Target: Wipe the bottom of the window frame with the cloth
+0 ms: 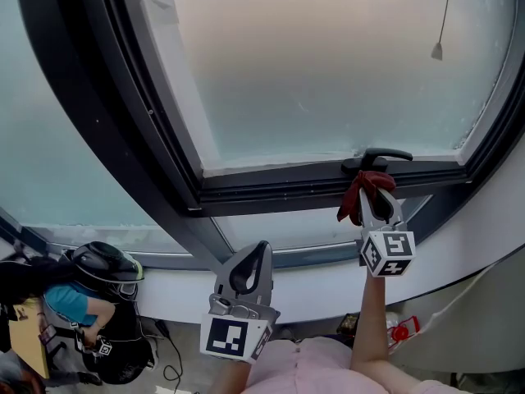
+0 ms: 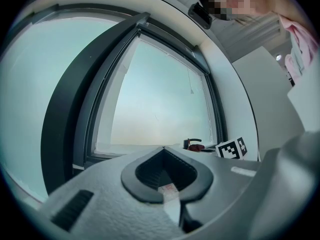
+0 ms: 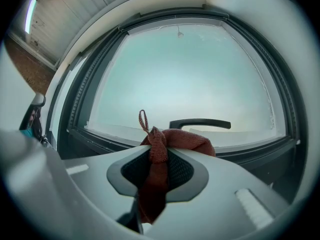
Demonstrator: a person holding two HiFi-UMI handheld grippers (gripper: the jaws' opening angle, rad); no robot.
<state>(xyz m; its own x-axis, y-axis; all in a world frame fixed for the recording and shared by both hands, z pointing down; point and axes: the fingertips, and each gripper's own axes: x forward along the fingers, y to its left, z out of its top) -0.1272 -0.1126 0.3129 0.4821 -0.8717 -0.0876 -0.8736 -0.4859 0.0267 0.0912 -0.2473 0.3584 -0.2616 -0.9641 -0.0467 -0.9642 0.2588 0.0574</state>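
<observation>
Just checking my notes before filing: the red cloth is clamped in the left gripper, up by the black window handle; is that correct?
Not quite: the red cloth is clamped in the right gripper, not the left gripper, up by the black window handle. The right gripper view shows it pinched between those jaws.

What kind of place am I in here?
Likely an indoor room, maybe an office or workshop: a large dark window frame, its black handle by your red cloth, and a helmet below.
</observation>
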